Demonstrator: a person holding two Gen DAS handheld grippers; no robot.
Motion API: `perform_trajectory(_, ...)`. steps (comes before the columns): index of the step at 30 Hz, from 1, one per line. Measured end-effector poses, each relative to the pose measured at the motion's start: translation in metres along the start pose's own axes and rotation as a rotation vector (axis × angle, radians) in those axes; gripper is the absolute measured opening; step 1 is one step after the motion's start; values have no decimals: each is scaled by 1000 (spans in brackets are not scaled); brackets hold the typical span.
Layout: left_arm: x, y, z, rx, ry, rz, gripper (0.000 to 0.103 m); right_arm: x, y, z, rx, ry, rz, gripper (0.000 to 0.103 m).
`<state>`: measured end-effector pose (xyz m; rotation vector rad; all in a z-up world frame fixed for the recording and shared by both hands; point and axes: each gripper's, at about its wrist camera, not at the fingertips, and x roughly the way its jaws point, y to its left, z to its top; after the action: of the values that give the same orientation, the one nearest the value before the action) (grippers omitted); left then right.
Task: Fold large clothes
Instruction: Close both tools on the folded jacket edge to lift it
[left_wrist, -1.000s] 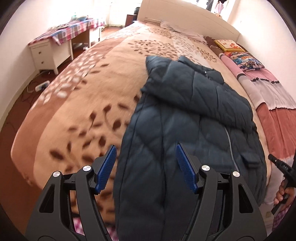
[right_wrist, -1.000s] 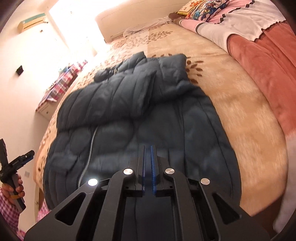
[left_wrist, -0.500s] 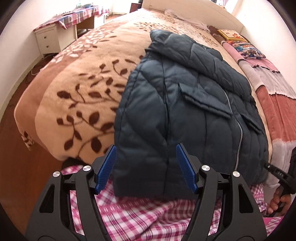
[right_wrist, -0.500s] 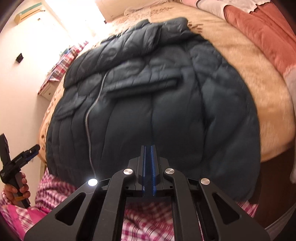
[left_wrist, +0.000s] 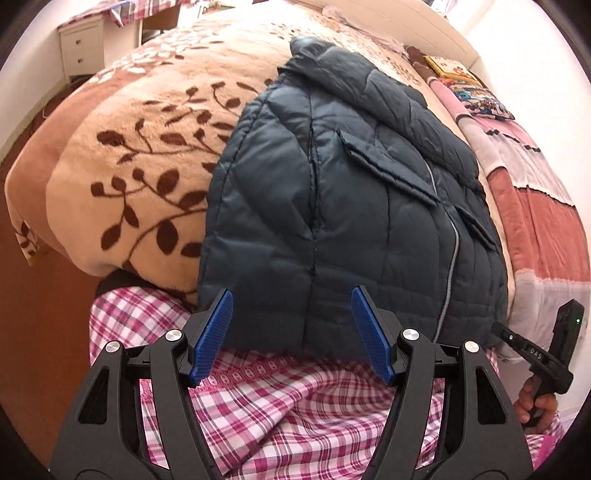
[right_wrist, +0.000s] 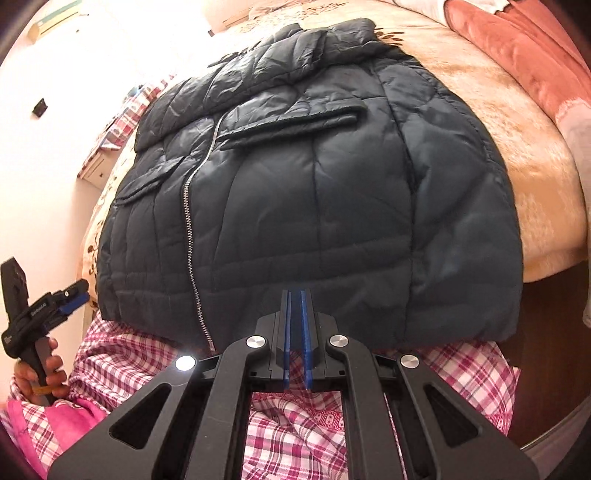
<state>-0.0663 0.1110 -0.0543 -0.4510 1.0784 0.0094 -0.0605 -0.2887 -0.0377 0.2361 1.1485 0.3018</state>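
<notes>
One dark quilted jacket (left_wrist: 332, 206), soft, puffy, likely slippery, lying zipped on bed (left_wrist: 140, 155), near hem overhanging; left tongs (left_wrist: 291, 332) spread, right tongs (right_wrist: 296, 336) pressed together, empty; grip hem corners.

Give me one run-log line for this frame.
stage: pre-grasp at hem | jacket: zipped, flat on bed | left gripper: open, empty | right gripper: shut, empty

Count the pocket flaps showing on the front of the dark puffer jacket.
2. One long flap lies across the puffer jacket on the camera-right side of the zipper in the right wrist view; a shorter flap sits camera-left of it. Folded parts may hide others.
</notes>
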Motion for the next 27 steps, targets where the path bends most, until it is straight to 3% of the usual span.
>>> perform_trajectory(3, -3, 1, -2, 3, -13, -10, 66, -1, 0, -3, 7, 7, -1, 7)
perform_trajectory(11, -5, 10, 15, 38, -54, 68, 66, 4, 1, -7, 5, 32, 34, 7)
perform_trajectory(12, -2, 11, 19, 39, -45, 63, 66, 5, 1, -7, 8, 33, 49, 13)
perform_trajectory(13, 0, 12, 21, 38, -37, 57, 66, 6, 0, -6, 12, 28, 66, 38)
perform_trajectory(15, 7, 12, 29, 45, -28, 58, 67, 4, -2, -5, 21, 9, 96, 63)
perform_trajectory(21, 31, 14, 50, 64, 1, 83, 69, -6, -18, 6, 45, -39, 111, 69)
perform_trajectory(27, 52, 22, 57, 37, 57, 61, 69, -20, -50, 26, 25, -97, 13, 71)
